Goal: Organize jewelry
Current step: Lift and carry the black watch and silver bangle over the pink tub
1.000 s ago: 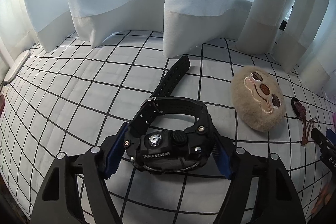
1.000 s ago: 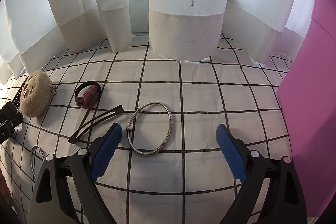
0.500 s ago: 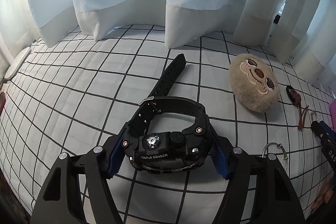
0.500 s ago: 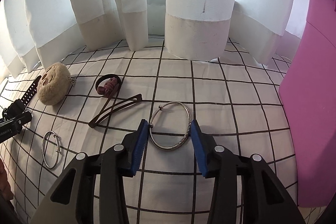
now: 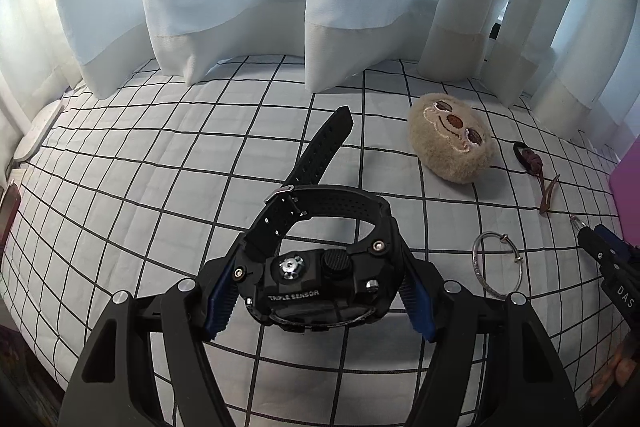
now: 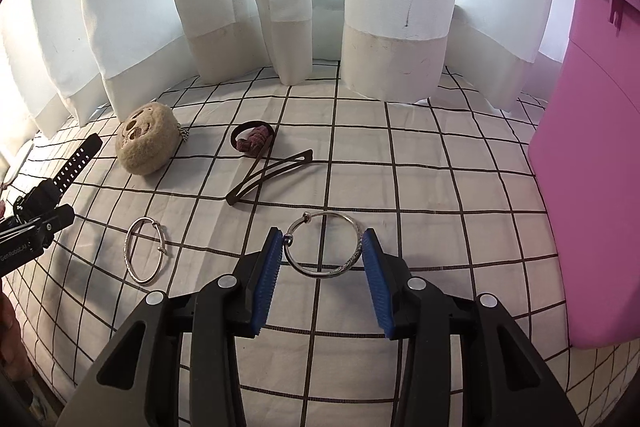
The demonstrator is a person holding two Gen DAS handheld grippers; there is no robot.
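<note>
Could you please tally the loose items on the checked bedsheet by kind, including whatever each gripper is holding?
Silver bangles: 2 (one in the right gripper, one lying free)
Black watch: 1, in the left gripper
Brown hair clip: 1
Hair tie: 1
Plush sloth face: 1
Total: 6

The right gripper clamps a silver bangle between blue pads (both touching its rim); a second bangle lies left, a pink bin stands right.
</note>
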